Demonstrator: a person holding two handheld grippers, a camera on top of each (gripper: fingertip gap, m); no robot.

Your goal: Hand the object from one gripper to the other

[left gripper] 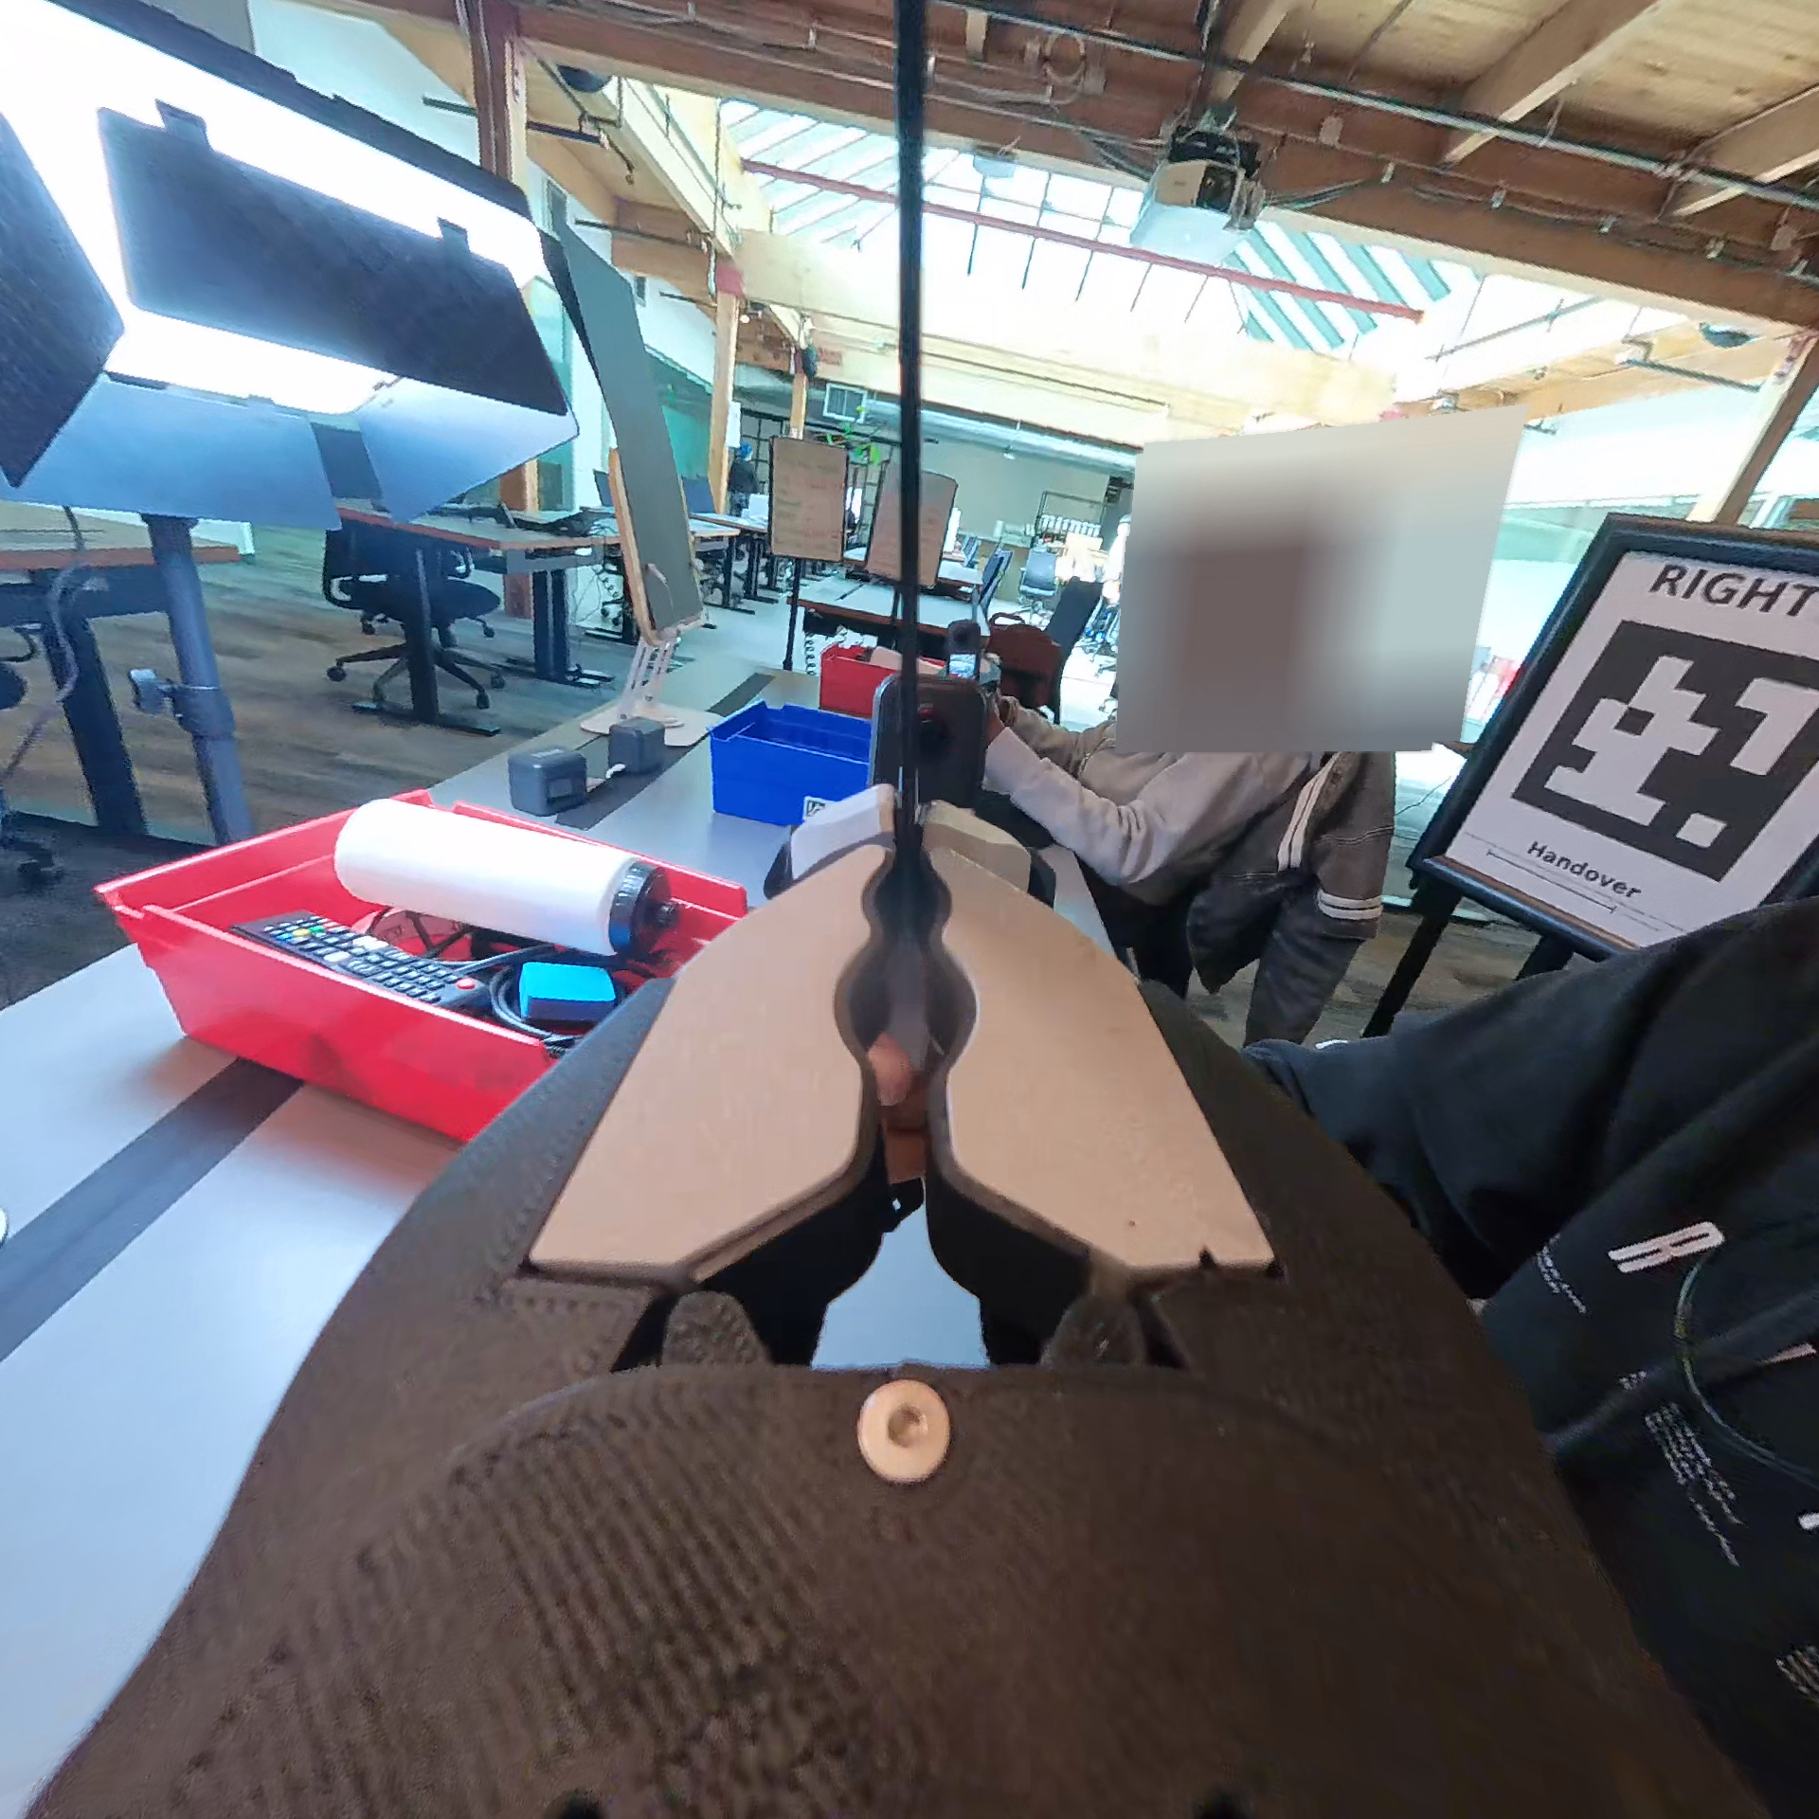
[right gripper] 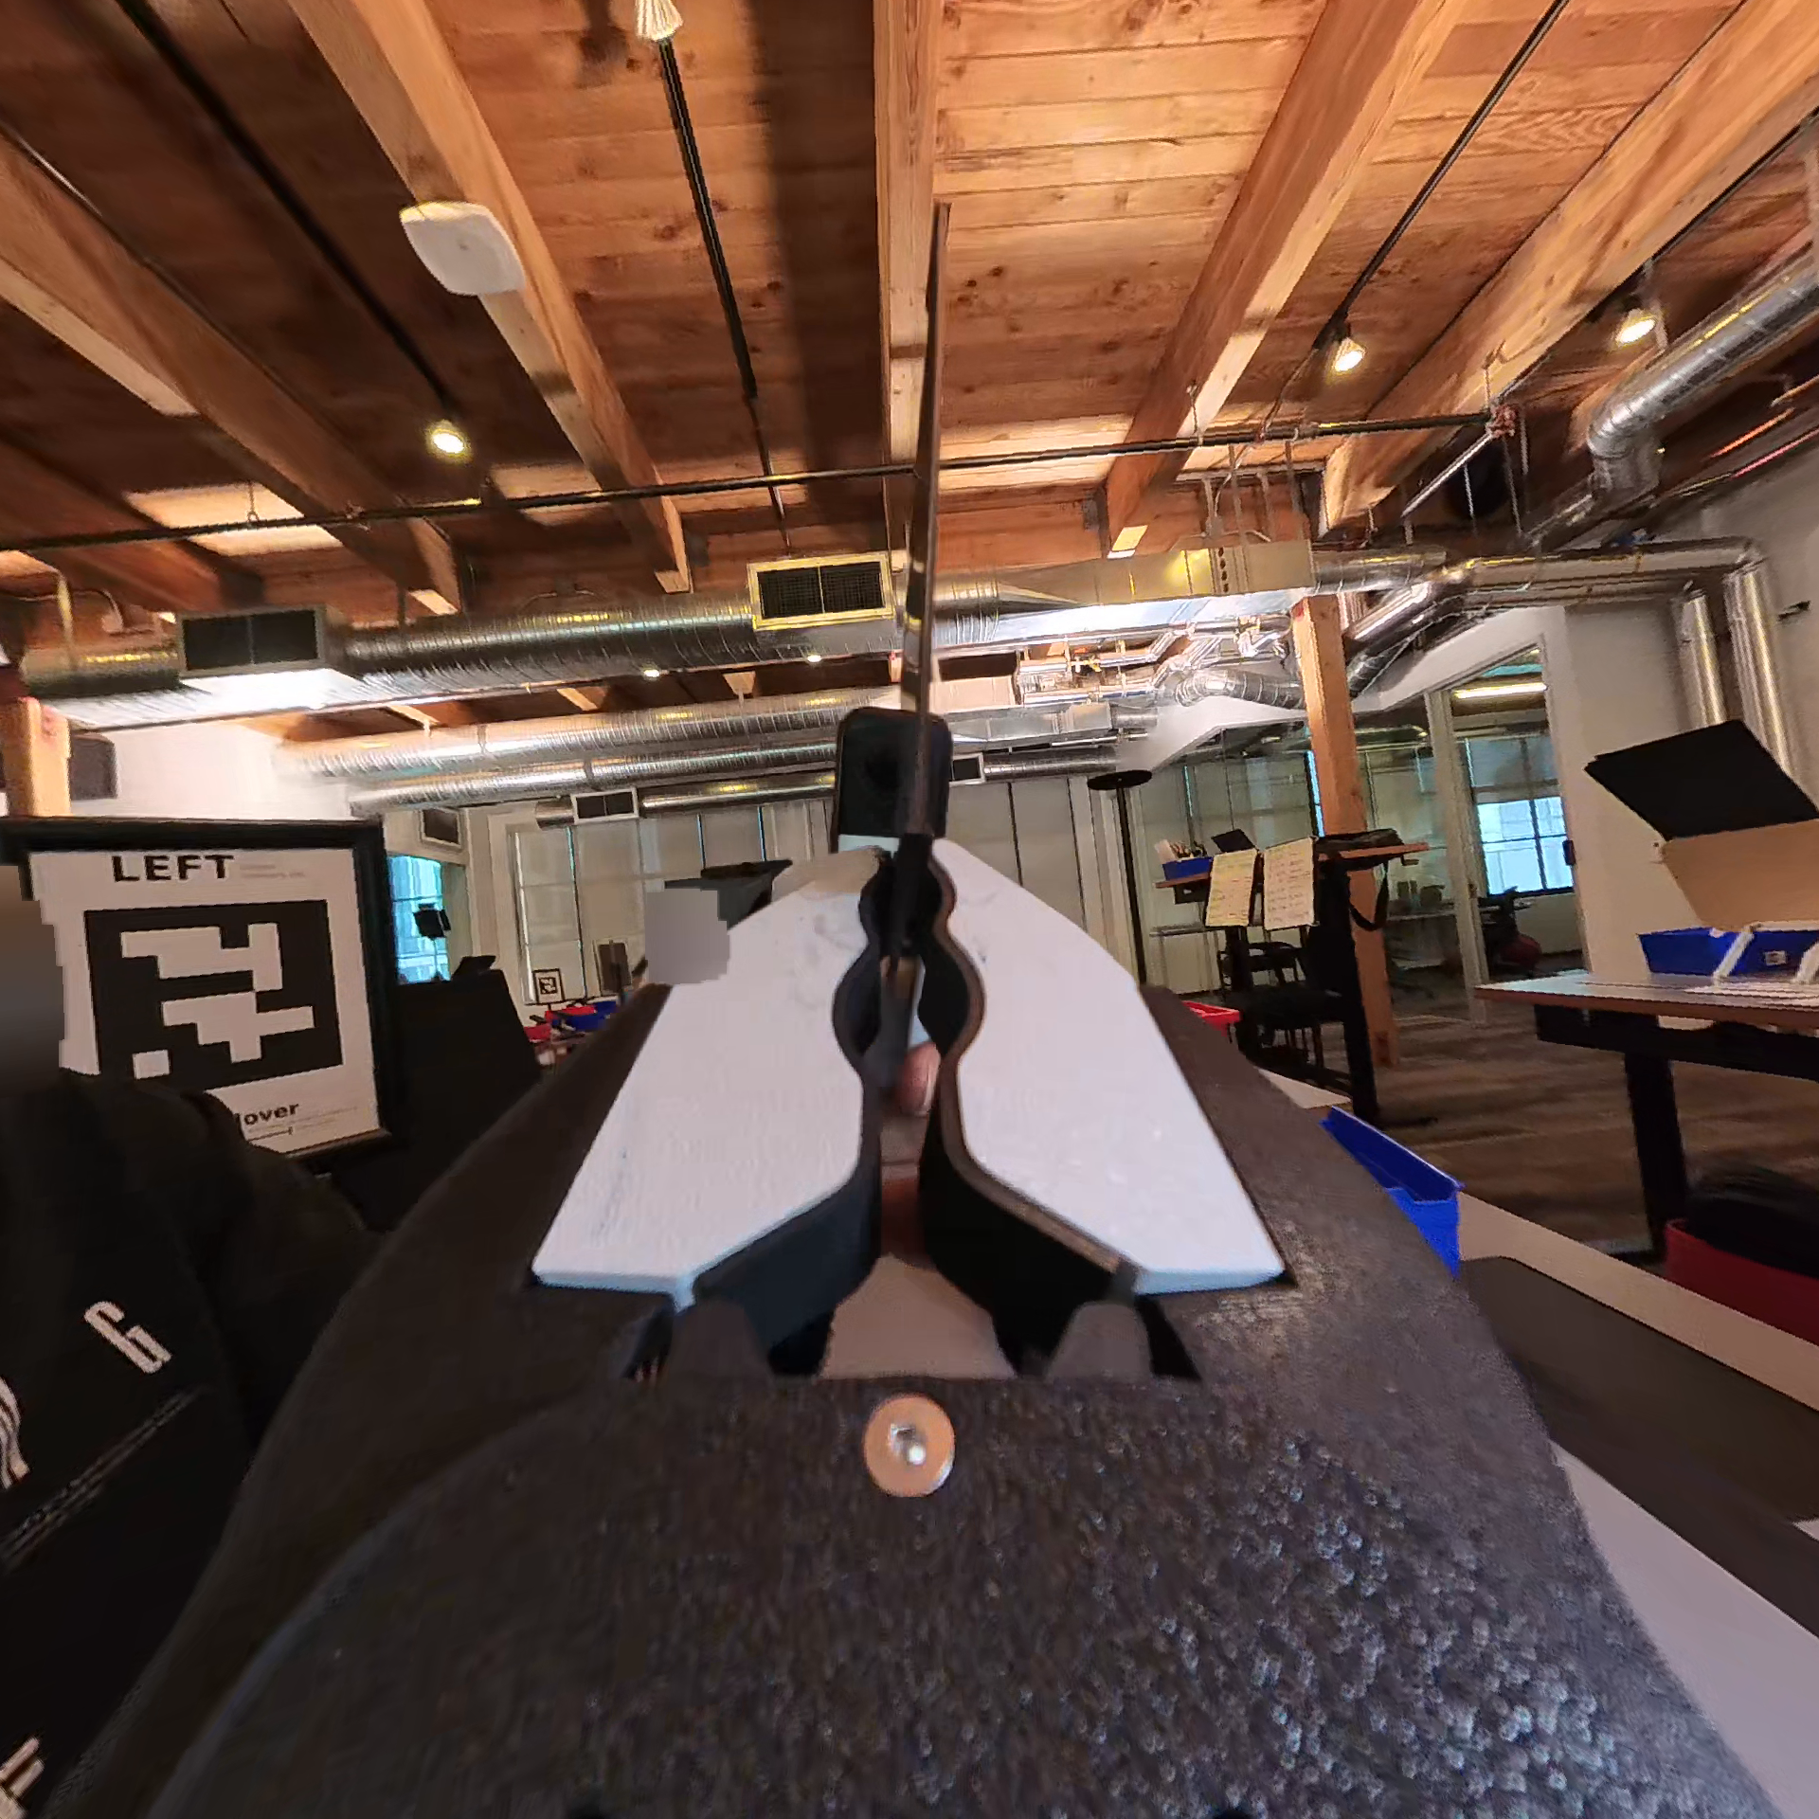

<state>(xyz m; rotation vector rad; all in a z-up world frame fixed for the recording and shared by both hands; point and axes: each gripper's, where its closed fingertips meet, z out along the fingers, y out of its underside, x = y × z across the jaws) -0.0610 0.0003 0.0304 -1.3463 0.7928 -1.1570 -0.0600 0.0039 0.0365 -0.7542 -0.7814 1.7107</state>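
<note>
My left gripper (left gripper: 907,866) and right gripper (right gripper: 904,866) — smooth pale pads on grainy black bodies — both clench one thin, flat black strip (left gripper: 910,413), its long axis rising straight up. Only the left view shows the glossy red bin (left gripper: 295,1004) with a white roll (left gripper: 482,871).

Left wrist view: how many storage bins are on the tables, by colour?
Red bins: 2
Blue bins: 1
Total: 3
</note>
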